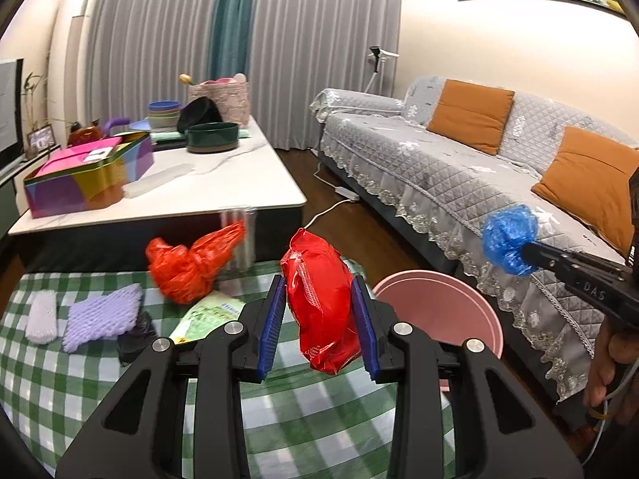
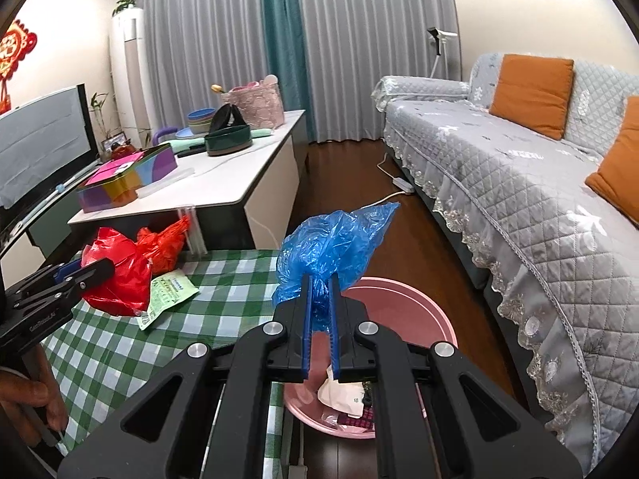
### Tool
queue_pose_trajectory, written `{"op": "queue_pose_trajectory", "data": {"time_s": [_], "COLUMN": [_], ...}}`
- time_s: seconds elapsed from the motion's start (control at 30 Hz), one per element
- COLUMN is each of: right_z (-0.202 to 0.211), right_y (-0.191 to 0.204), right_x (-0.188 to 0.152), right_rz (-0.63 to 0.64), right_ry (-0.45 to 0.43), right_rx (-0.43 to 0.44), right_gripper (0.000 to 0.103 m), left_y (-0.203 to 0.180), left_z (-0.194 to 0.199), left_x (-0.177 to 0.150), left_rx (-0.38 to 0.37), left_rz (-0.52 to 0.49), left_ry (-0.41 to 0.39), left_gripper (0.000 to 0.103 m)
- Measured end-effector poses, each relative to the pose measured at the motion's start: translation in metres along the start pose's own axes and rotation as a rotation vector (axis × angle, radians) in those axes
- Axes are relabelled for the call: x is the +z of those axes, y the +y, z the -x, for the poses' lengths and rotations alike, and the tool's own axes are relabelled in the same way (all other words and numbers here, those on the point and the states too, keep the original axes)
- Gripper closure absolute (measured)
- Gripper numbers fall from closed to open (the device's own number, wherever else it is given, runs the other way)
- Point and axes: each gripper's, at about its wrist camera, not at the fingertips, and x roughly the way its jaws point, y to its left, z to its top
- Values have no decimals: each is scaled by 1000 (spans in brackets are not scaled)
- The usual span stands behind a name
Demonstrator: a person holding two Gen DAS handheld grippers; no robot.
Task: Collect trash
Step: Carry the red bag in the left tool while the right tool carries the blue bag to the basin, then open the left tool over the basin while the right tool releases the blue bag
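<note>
We are carrying trash binward: our right gripper is clamping a blue plastic bag above the pink bin, our left gripper pinching a red packet over the checked cloth; releasing comes next, we judge.

Green-and-white checked tablecloth; pink bin; red packet; blue plastic bag; orange-red bag; lilac foam nets; orange cushions; grey quilted sofa cover.
</note>
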Motion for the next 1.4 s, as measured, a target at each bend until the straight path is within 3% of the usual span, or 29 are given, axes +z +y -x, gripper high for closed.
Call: {"op": "queue_pose_trajectory", "data": {"time_s": [0.6,1.17,1.27,1.37,1.4], "right_z": [-17,-52,-55,-57,-57], "right_y": [-37,-48,-51,-54,-54], "right_x": [-5,-11,-12,-13,-13], "right_rz": [-46,-66,-79,-97,-98], "right_ry": [48,112,122,130,130], "right_rx": [-130,-178,-193,-202,-207], "right_gripper": [95,95,89,67,66], "left_y": [-58,-88,-90,-89,-87], "left_z": [-62,-116,-122,-122,-121], "left_x": [26,22,21,22,22], "left_rx": [-99,-180,-220,-211,-210], "left_rz": [-84,-133,-136,-134,-126], "left_ry": [20,95,115,112,111], "left_gripper": [70,69,65,59,59]}}
